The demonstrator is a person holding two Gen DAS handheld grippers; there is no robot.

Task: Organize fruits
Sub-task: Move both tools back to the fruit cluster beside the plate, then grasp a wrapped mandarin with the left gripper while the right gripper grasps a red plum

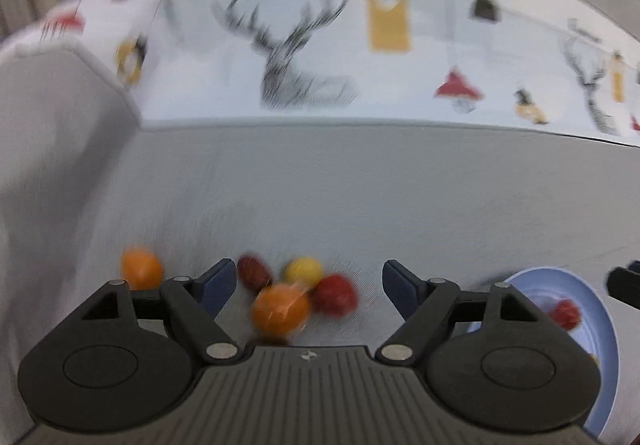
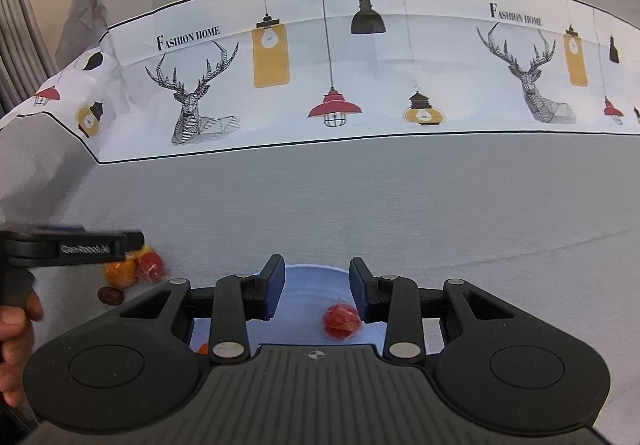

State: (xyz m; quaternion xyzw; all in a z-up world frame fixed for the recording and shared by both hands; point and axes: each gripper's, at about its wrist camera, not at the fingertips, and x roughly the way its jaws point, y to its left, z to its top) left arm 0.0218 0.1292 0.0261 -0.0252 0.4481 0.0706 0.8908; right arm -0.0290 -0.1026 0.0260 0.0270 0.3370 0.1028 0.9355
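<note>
Fruits are split between two spots: a loose pile (image 1: 296,293) on the cloth and one red fruit (image 2: 341,321) already lying on the blue plate (image 2: 312,277). In the left wrist view the pile — two orange, one yellow, one red and one dark brown piece — is seen at about 6 o'clock of the frame, with the plate at 4 o'clock of it. The left gripper (image 1: 308,281) is held tilted down over the pile with its jaws spread wide and nothing between the pads; the stance reads as a line-up for the next pick, probably the nearest orange fruit (image 1: 281,309). The right gripper (image 2: 317,287) is poised over the plate, jaws narrowed but not met, with nothing clamped — the red fruit lies just below its right finger, apart from the pads. An orange scrap is glimpsed at the plate's 8 o'clock edge, though what it is cannot be told.

The surface is a grey tablecloth (image 2: 400,205) crossed by a white band printed with deer and lamps. Grey curtains are seen at 10 o'clock.
</note>
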